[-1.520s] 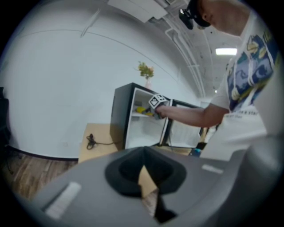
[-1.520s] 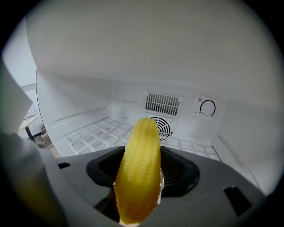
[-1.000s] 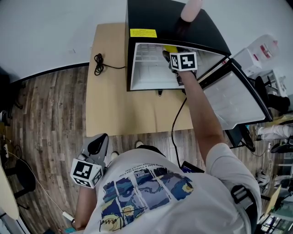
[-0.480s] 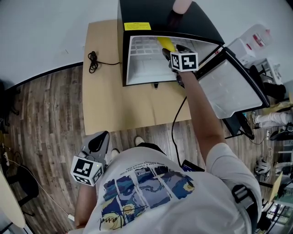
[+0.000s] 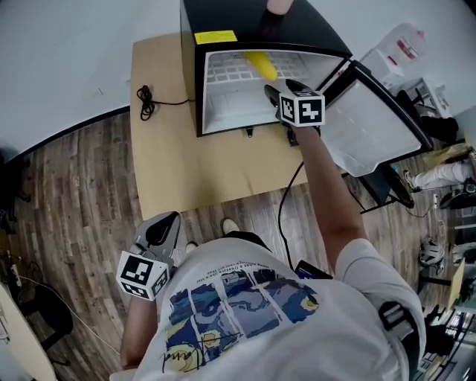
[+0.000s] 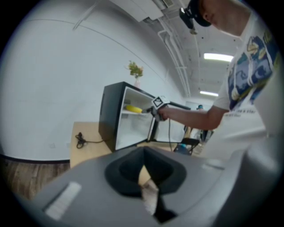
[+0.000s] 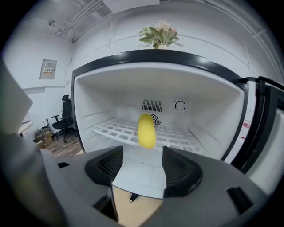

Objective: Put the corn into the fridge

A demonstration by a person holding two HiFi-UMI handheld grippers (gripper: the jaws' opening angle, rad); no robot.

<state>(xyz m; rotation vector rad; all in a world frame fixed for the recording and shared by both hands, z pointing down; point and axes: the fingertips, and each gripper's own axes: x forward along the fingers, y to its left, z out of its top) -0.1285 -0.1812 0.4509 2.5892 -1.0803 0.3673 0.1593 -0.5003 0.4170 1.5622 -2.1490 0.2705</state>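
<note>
The yellow corn (image 5: 260, 64) lies on the white wire shelf inside the open black mini fridge (image 5: 223, 18). It also shows straight ahead in the right gripper view, corn (image 7: 146, 130), on the shelf well beyond the jaws. My right gripper (image 5: 274, 93) is held at the fridge's mouth, open, with nothing between its fingers (image 7: 179, 170). My left gripper (image 5: 165, 225) hangs low beside the person's body above the wooden floor, with its jaws together and holding nothing. From the left gripper view the fridge and the corn (image 6: 133, 108) show far off.
The fridge stands on a tan table (image 5: 171, 164), its door (image 5: 372, 123) swung open to the right. A black cable (image 5: 143, 103) lies coiled at the table's left. A pink vase (image 5: 279, 6) with a plant (image 7: 159, 35) sits on the fridge top.
The right gripper has drawn back from the shelf toward the fridge's mouth, and the corn stays behind on the shelf. The left gripper has hardly moved.
</note>
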